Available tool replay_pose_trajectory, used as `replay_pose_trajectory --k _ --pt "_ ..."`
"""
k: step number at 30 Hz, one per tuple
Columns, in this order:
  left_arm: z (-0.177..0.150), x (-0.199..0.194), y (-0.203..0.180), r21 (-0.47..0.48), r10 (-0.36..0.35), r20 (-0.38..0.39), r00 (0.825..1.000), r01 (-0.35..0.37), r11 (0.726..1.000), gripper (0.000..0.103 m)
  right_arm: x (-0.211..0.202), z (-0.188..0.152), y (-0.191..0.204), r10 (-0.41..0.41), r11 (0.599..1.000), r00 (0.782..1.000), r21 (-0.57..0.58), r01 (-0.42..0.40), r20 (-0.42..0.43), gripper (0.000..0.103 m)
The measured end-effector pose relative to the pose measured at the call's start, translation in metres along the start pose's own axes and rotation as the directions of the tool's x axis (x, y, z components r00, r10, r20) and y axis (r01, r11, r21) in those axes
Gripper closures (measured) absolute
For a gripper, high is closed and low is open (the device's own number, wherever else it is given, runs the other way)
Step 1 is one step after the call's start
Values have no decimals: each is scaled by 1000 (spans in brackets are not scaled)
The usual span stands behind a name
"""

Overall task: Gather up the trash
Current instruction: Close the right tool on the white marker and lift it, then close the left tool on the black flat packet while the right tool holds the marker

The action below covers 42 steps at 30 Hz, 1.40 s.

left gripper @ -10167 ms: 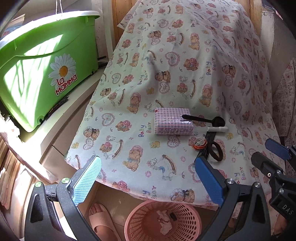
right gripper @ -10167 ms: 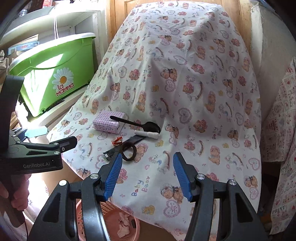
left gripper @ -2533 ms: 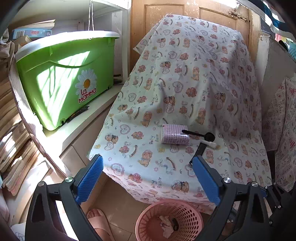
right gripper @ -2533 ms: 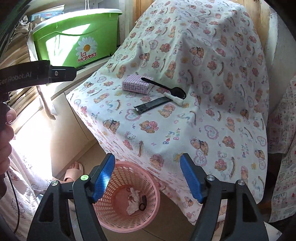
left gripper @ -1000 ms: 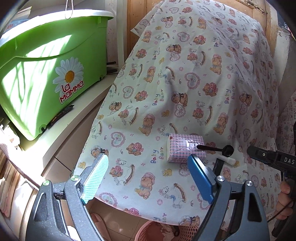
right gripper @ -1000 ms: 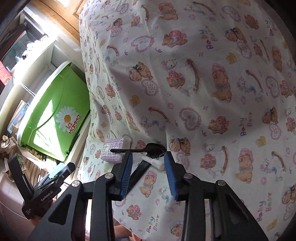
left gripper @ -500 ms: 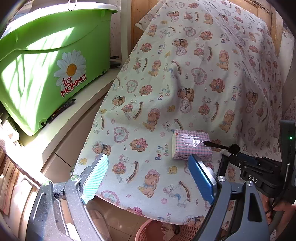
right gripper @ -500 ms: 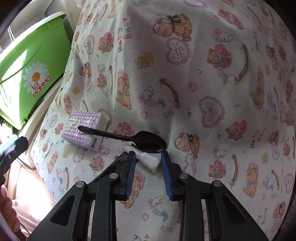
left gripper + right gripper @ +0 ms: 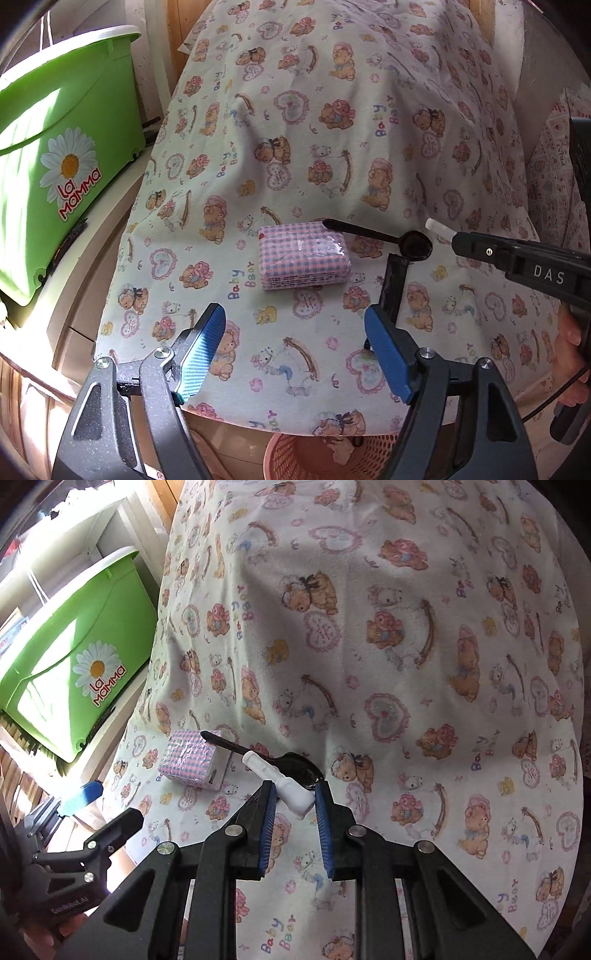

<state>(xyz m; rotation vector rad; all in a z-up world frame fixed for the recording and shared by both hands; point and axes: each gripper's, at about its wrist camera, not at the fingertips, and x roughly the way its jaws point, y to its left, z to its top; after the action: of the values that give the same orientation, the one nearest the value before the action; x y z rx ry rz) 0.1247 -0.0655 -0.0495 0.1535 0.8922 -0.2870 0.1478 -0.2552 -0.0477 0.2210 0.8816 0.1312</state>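
your right gripper [image 9: 293, 798]: jaws just closing, clamped on white tube [image 9: 277, 780] | tube's long axis crosses jaws | left gripper [image 9: 293, 352] apart, farther

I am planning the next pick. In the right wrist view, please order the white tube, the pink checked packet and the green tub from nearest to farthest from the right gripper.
1. white tube, between the right gripper pads
2. pink checked packet, left of it
3. green tub, far left, off the cloth
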Motion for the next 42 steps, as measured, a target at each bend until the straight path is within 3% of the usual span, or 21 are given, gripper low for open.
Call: replay_pose_trajectory --k 2,5,9,15,18,20,23,38,42 --pt "-2 6 -14 27 -29 -25 999 29 999 41 -4 0 -7 -5 1000 1000 25 5 -3 80" --pt "-6 14 -33 45 -72 -55 996 74 996 44 -7 0 -12 -10 999 1000 37 10 -1 80" --pt "-7 23 -54 101 -38 -48 998 43 994 45 -12 -1 -12 -10 1000 1000 18 10 0 80" --pt "-6 40 -62 97 -31 -51 998 36 995 50 -15 -2 -10 3 1000 1000 17 -3 3 80" --pt "-6 45 -61 67 -77 -60 995 81 994 57 -17 -4 -9 7 1000 1000 19 -7 4 80" --pt "-5 44 -61 75 -73 -60 996 77 994 74 -21 -6 -12 8 1000 1000 20 -9 10 80" --pt "-7 42 -63 89 -84 -63 994 89 992 85 -25 -7 -14 4 1000 1000 19 -4 17 80" --pt "-7 -5 -26 -15 -69 -57 996 68 998 88 -41 -25 -14 -25 1000 998 -5 25 65 80" --pt "-2 -30 -11 -24 -60 -12 998 59 998 88 -47 -34 -3 -14 1000 996 -21 16 84 79"
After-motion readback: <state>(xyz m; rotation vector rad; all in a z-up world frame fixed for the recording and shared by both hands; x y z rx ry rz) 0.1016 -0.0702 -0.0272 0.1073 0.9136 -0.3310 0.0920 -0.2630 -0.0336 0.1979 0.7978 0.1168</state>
